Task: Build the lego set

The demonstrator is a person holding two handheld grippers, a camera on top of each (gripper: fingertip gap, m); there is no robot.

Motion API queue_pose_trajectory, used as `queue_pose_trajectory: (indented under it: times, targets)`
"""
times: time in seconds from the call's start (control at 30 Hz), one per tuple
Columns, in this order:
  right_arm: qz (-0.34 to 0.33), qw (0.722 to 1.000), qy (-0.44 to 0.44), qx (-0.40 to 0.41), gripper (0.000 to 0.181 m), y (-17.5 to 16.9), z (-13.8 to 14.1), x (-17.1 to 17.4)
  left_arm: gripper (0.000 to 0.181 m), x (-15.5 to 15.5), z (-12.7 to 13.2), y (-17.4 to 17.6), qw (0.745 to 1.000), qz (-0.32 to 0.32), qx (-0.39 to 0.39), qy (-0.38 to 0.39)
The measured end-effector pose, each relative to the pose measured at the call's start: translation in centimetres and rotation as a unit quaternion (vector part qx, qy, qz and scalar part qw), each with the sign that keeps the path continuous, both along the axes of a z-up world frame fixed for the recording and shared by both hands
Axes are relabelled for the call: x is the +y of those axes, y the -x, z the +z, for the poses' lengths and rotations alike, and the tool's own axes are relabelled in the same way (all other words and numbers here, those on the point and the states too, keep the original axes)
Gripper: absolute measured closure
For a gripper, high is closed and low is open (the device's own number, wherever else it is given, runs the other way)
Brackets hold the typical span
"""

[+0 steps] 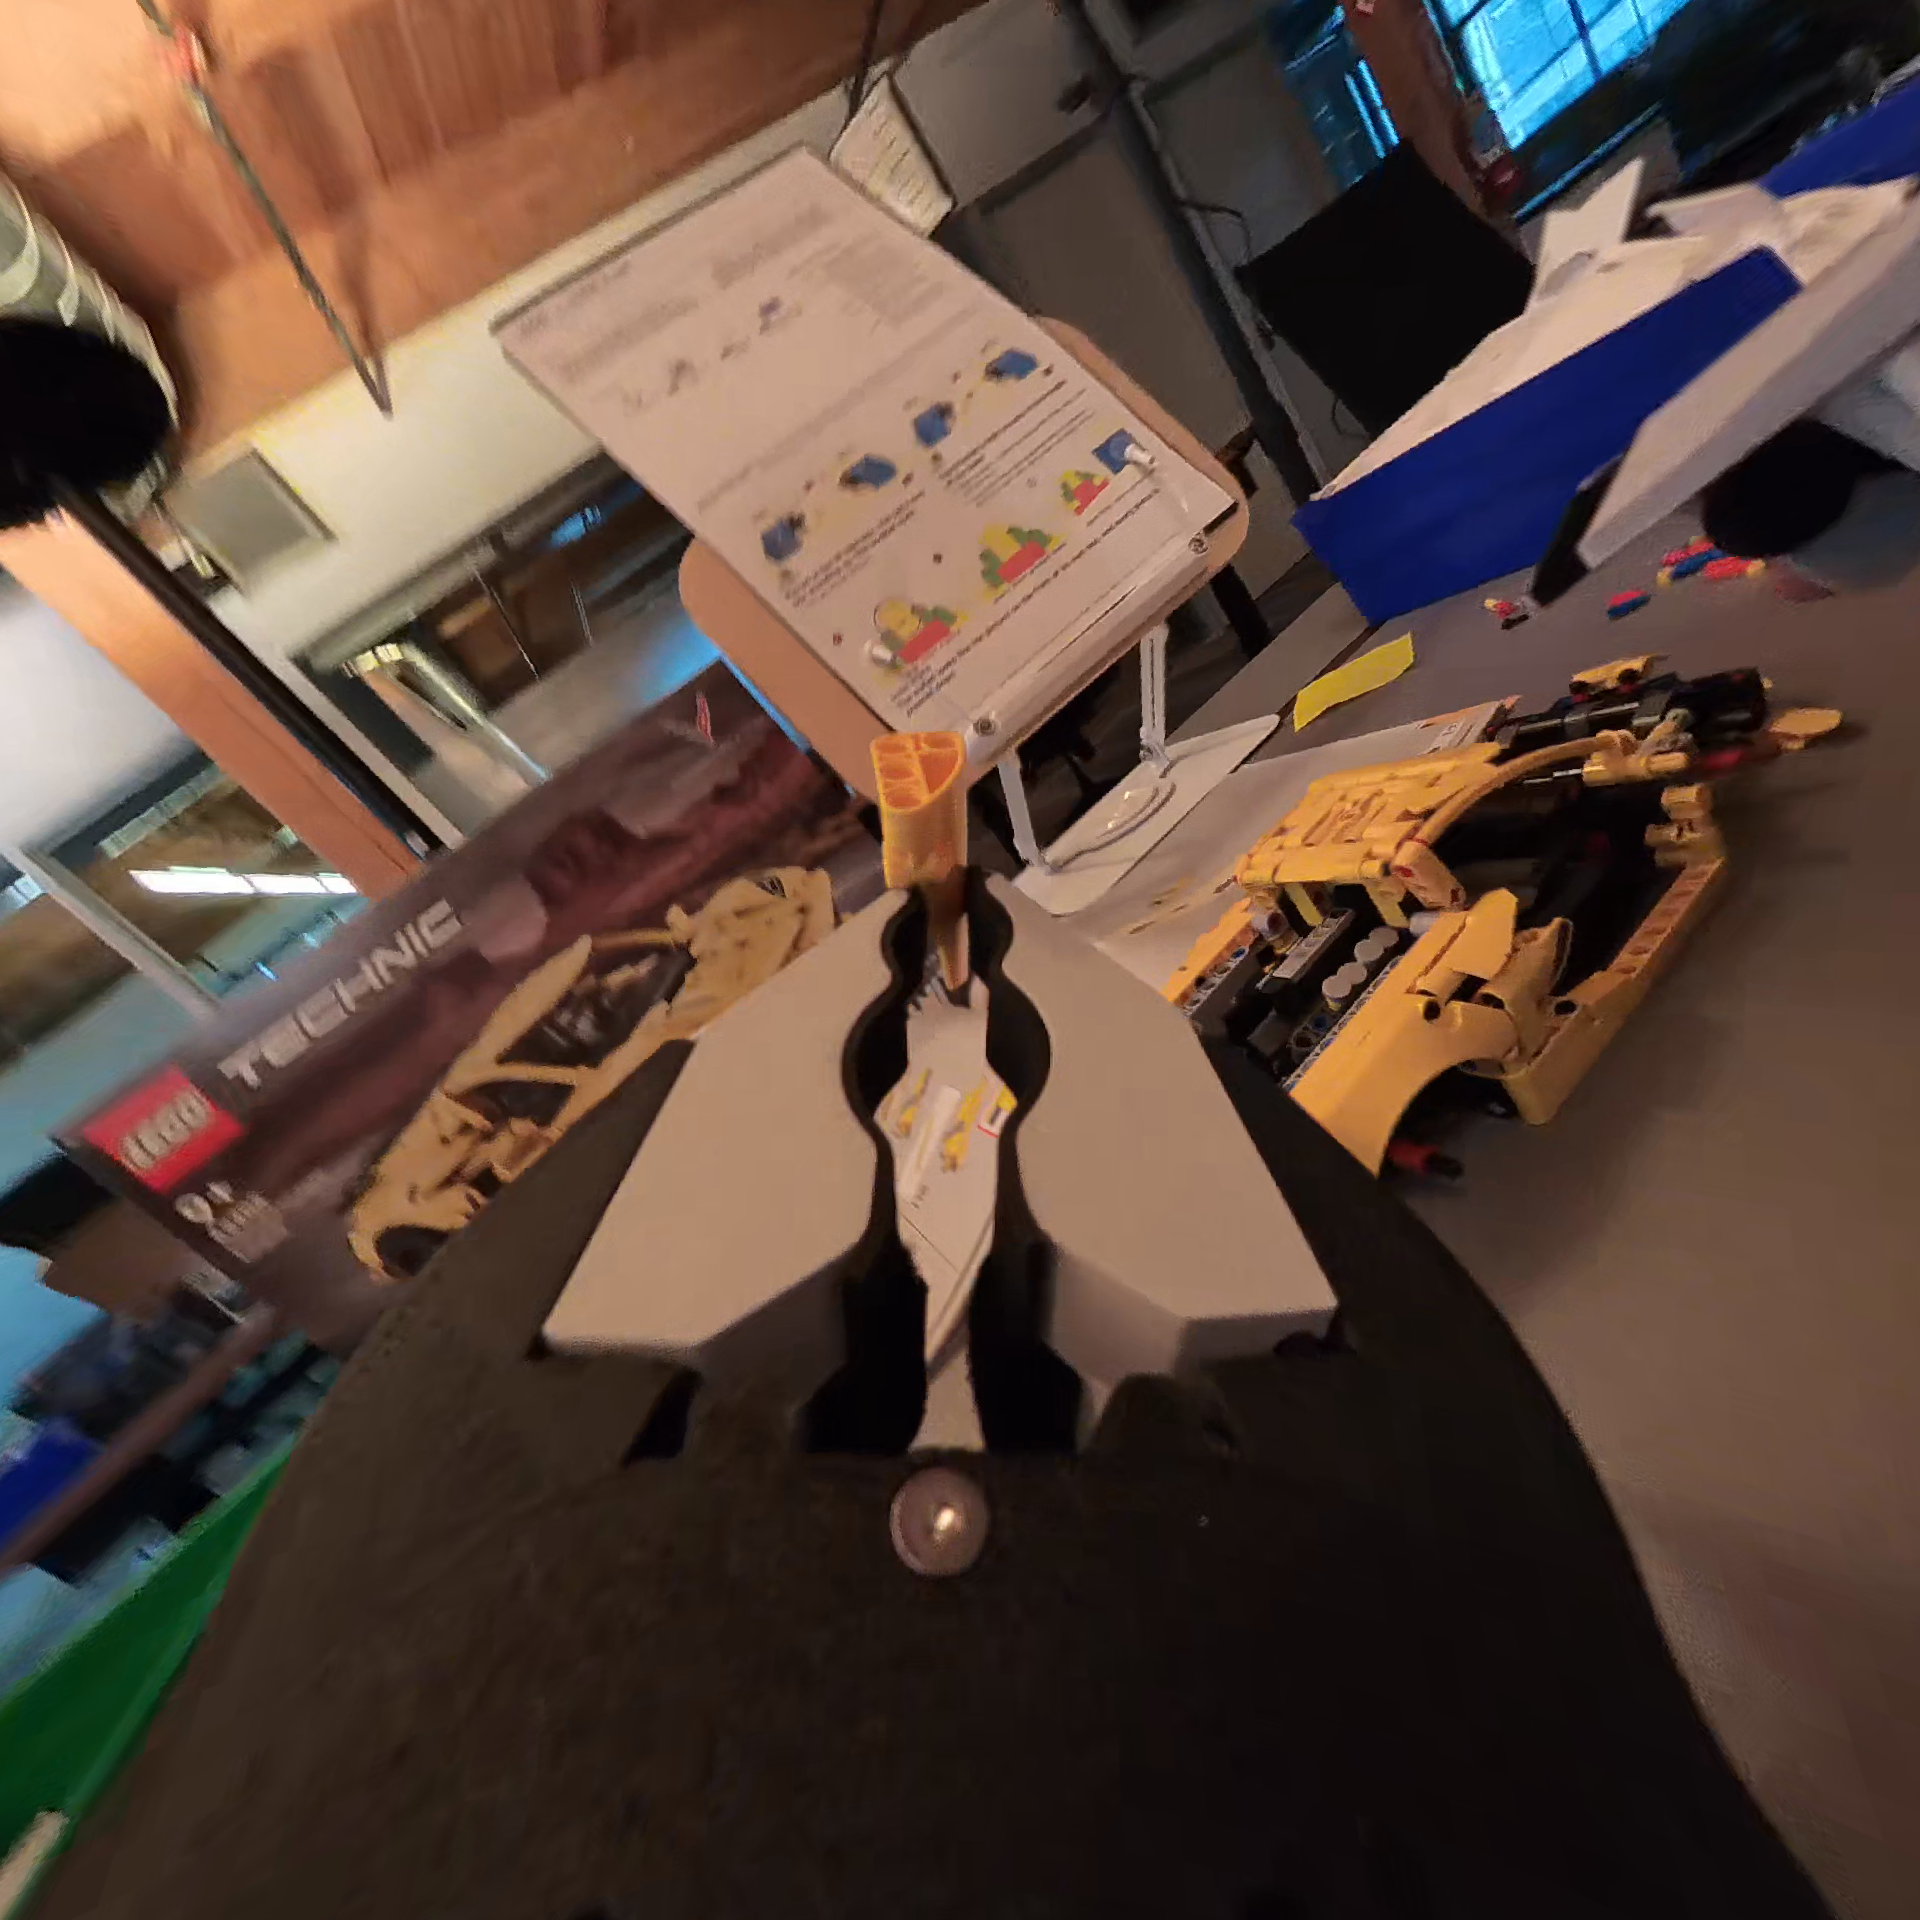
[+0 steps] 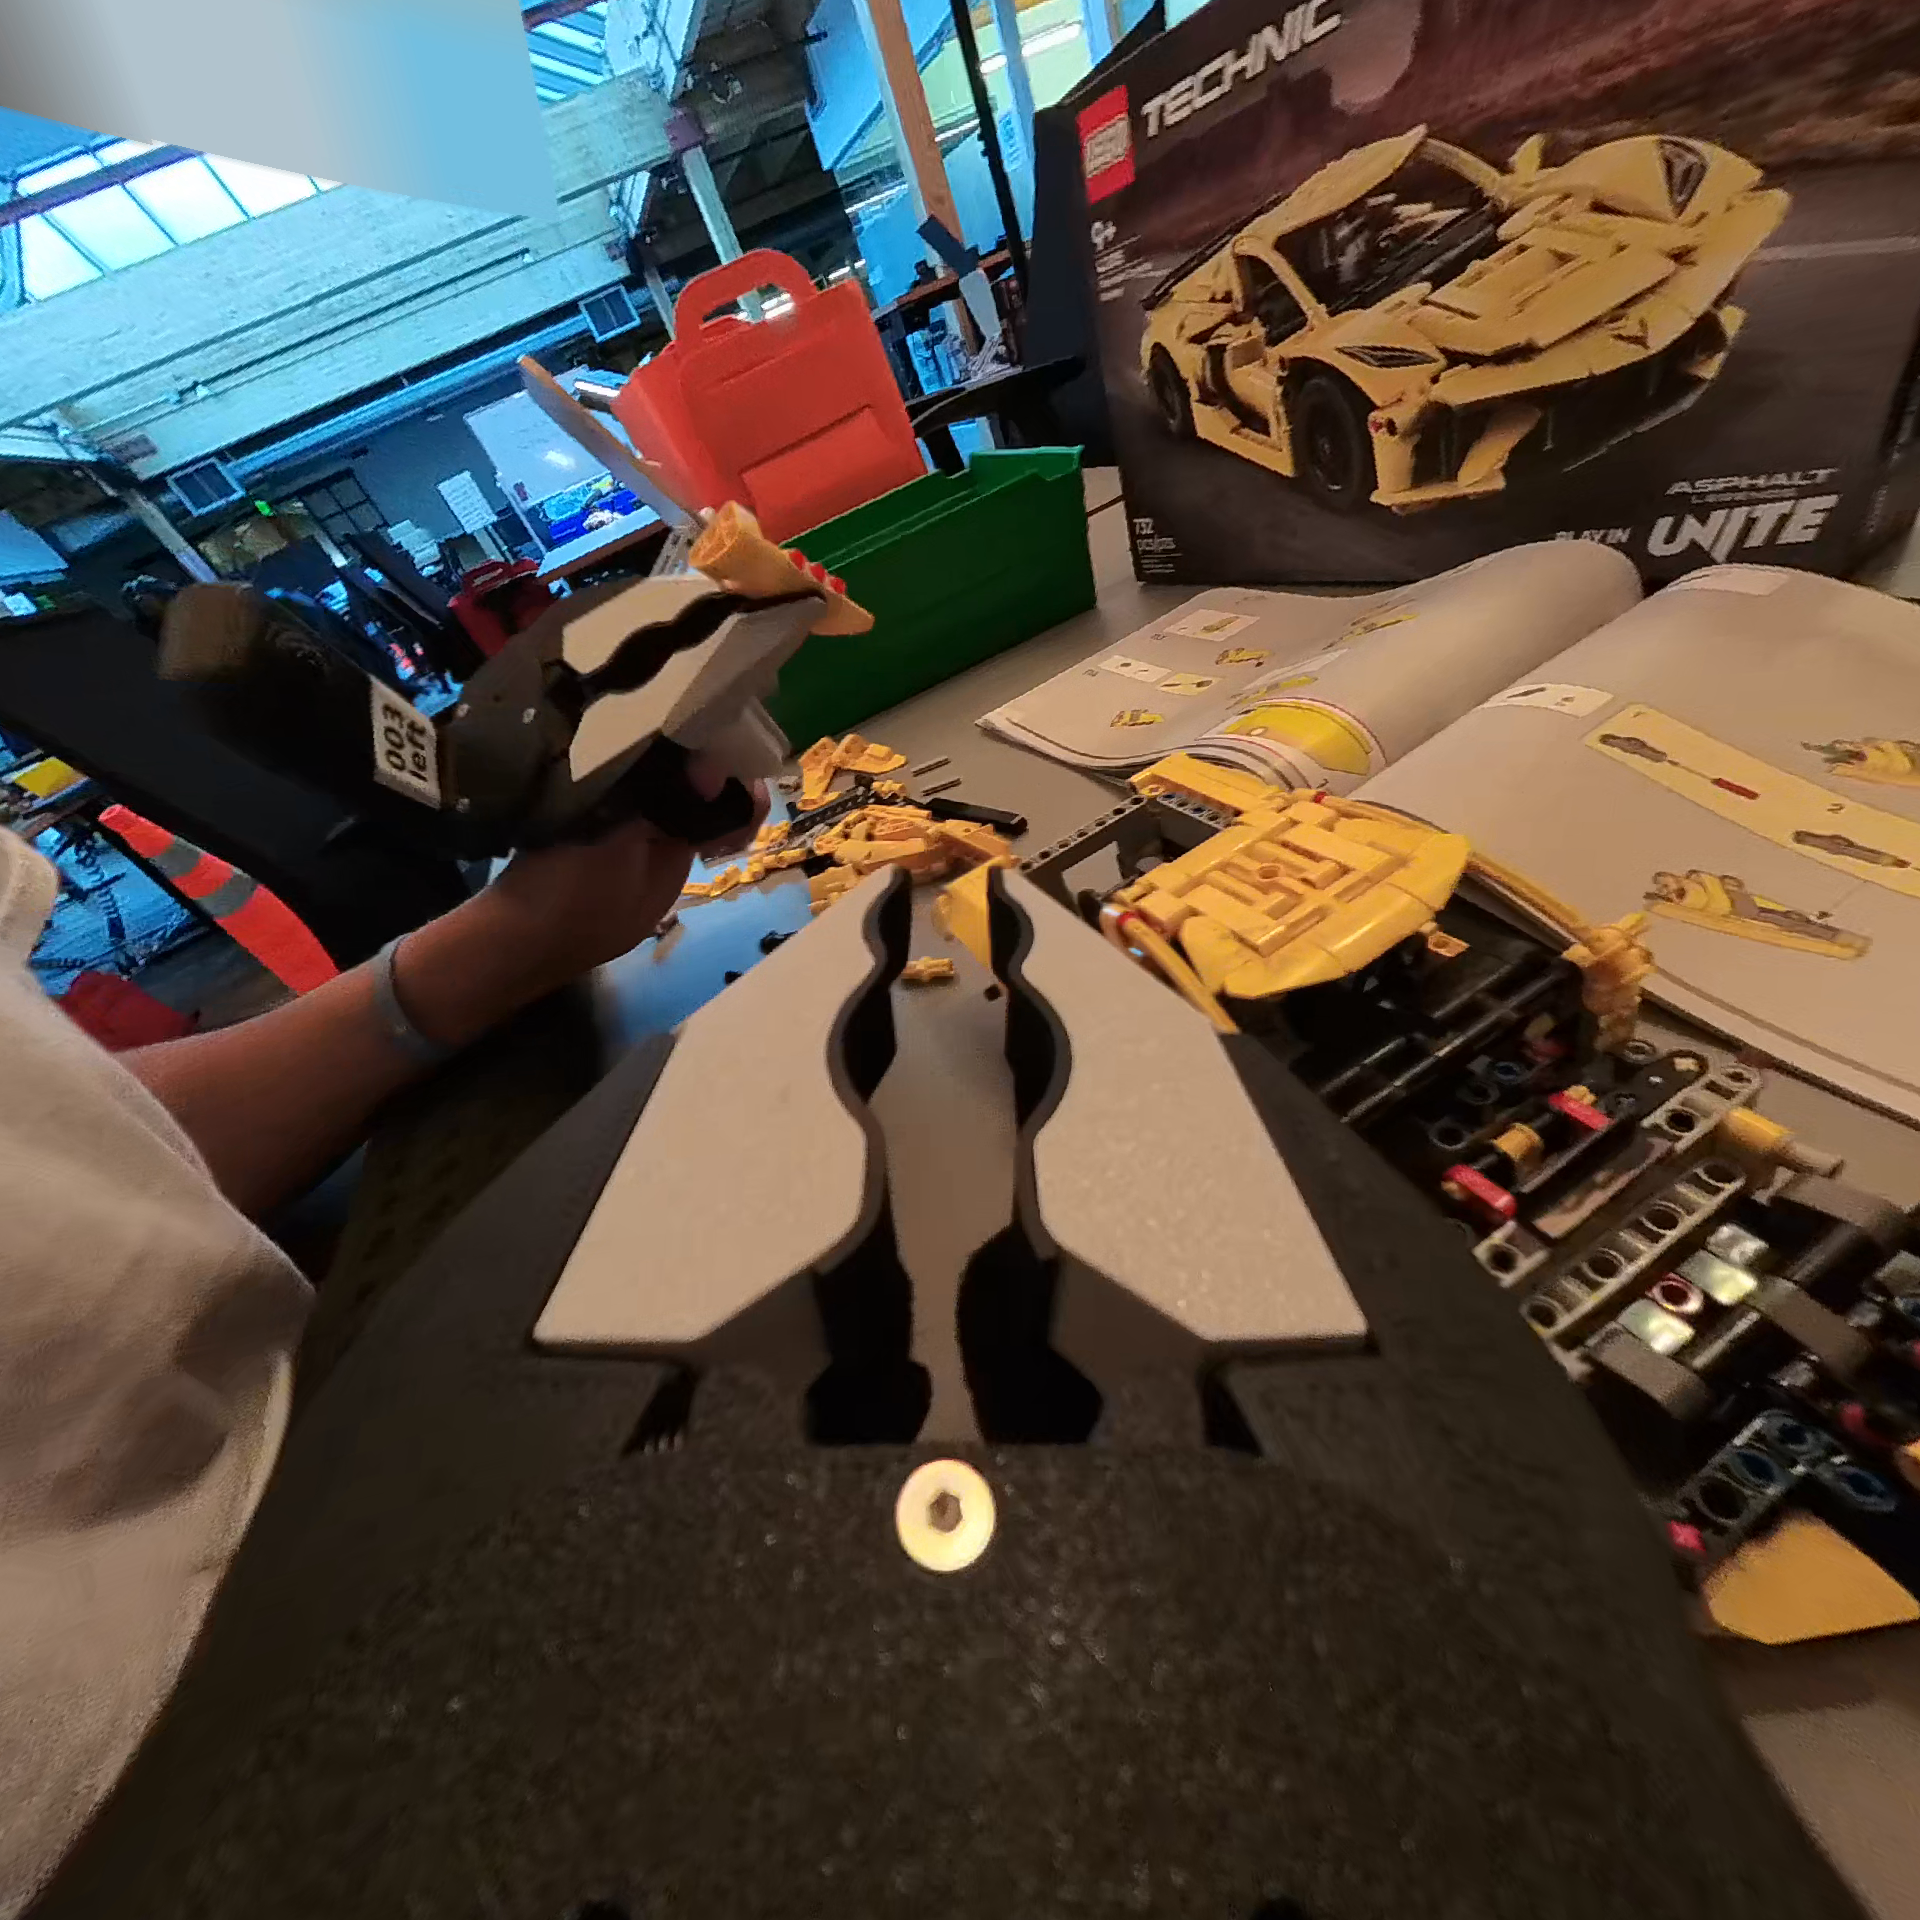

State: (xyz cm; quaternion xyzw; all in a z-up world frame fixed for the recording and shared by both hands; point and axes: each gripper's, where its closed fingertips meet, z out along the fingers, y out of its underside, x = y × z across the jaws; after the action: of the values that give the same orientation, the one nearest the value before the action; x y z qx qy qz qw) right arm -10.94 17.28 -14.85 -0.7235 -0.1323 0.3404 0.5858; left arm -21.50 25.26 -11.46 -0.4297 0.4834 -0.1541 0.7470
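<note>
The left tongs [image 1: 951, 914] are clamped on a yellow panel piece [image 1: 920, 805], pinching its narrow lower end so that the piece stands out past the tips along the line of the fingers. In the right wrist view the same left tongs [image 2: 800, 592] are lifted off the desk [image 2: 1039, 665], up and to the left of the half-built car [image 2: 1320, 904], with the panel piece [image 2: 764, 566] pointing roughly toward the green bin [image 2: 935, 582].

The right tongs [image 2: 948, 914] are empty, their fingers a narrow gap apart, and hover low just beside the car's yellow bodywork, with the pile of loose yellow parts [image 2: 862, 842] just beyond their tips.

The car lies on the desk in front of the open instruction booklet [image 2: 1558, 748], which lies in front of the set box [image 2: 1455, 291]. From the left wrist view the car [image 1: 1455, 935] lies to the right of the held piece and lower, its long axis running away toward the far right.

The coming move likely turns on this: the panel must travel rightward and down from the left tongs to reach the car, and its long axis probably needs turning to match the body line. The right tongs are the nearer to the car and are well placed to steady it or take the other end of the piece.
</note>
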Motion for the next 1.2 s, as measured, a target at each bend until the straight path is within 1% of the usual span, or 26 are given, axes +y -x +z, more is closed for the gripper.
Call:
queue_pose_trajectory:
  times: [0.07,0.17,0.27,0.33,0.37,0.4,0.43,0.47,0.5,0.53,0.57,0.6,0.63,0.67,0.77,0.83,0.9,0.93,1.03,1.13,1.2]
  targets:
    - [0.014,1.0,-0.005,-0.002,0.162,0.8,0.3,-0.4,0.174,-1.1,0.1,-0.6,0.999,-0.002,0.019,-0.042]
    - [0.062,0.998,-0.01,0.03,0.143,2.7,1.4,-1.2,0.174,-2.8,0.0,-1.5,0.996,-0.026,0.035,-0.074]
    - [0.104,0.99,0.008,0.097,0.128,3.7,3.5,-0.9,0.174,-4.4,-0.4,-2.3,0.995,-0.067,0.038,-0.063]
    - [0.137,0.978,0.03,0.151,0.126,4.1,4.9,-0.5,0.174,-5.7,-0.5,-3.0,0.993,-0.102,0.035,-0.045]
    - [0.153,0.974,0.049,0.161,0.125,4.4,5.2,-0.1,0.174,-6.3,-0.2,-3.2,0.993,-0.107,0.029,-0.051]
    - [0.169,0.971,0.064,0.157,0.122,5.0,5.2,0.0,0.174,-6.6,0.1,-3.3,0.993,-0.1,0.024,-0.063]
    - [0.182,0.969,0.074,0.148,0.115,5.6,5.0,0.2,0.174,-6.8,0.3,-3.5,0.993,-0.091,0.023,-0.073]
    - [0.189,0.968,0.078,0.146,0.105,6.1,5.0,0.3,0.174,-7.1,0.5,-3.6,0.993,-0.086,0.022,-0.081]
    - [0.186,0.969,0.075,0.146,0.1,6.4,4.9,0.4,0.174,-7.3,0.7,-3.7,0.993,-0.084,0.016,-0.083]
    - [0.178,0.971,0.064,0.145,0.097,6.5,4.7,0.5,0.174,-7.5,0.9,-3.8,0.993,-0.088,0.007,-0.072]
    - [0.17,0.973,0.054,0.147,0.093,6.6,4.5,0.6,0.174,-7.8,1.1,-3.9,0.994,-0.103,-0.005,-0.043]
    - [0.17,0.972,0.053,0.156,0.094,6.8,4.2,0.4,0.174,-8.2,1.2,-4.0,0.992,-0.127,-0.018,-0.008]
    - [0.182,0.966,0.061,0.174,0.094,7.1,4.0,-0.1,0.174,-8.8,1.2,-4.0,0.989,-0.148,-0.024,0.011]
    - [0.192,0.96,0.067,0.194,0.093,7.4,3.9,-0.6,0.174,-9.2,1.2,-4.2,0.988,-0.154,-0.021,0.006]
    - [0.201,0.951,0.083,0.22,0.092,7.5,3.4,-1.1,0.174,-9.7,0.5,-4.8,0.99,-0.135,0.01,-0.038]
    - [0.207,0.947,0.073,0.233,0.098,6.9,4.3,-1.4,0.174,-9.7,0.5,-4.8,0.99,-0.138,0.007,-0.031]
    - [0.196,0.95,0.072,0.234,0.105,6.4,4.1,-1.1,0.174,-9.4,1.0,-4.4,0.99,-0.135,-0.007,-0.024]
    - [0.201,0.947,0.082,0.236,0.105,6.4,3.8,-1.2,0.174,-9.3,1.0,-4.3,0.99,-0.138,-0.01,-0.019]
    - [0.224,0.929,0.091,0.281,0.106,6.3,4.6,-1.5,0.174,-9.2,0.6,-4.3,0.991,-0.132,0.002,-0.027]
    - [0.238,0.926,0.101,0.276,0.109,6.8,4.4,-1.9,0.174,-9.6,0.3,-4.6,0.99,-0.139,0.008,-0.027]
    - [0.236,0.928,0.098,0.272,0.113,6.9,4.4,-1.8,0.174,-9.6,0.2,-4.7,0.99,-0.134,0.015,-0.037]
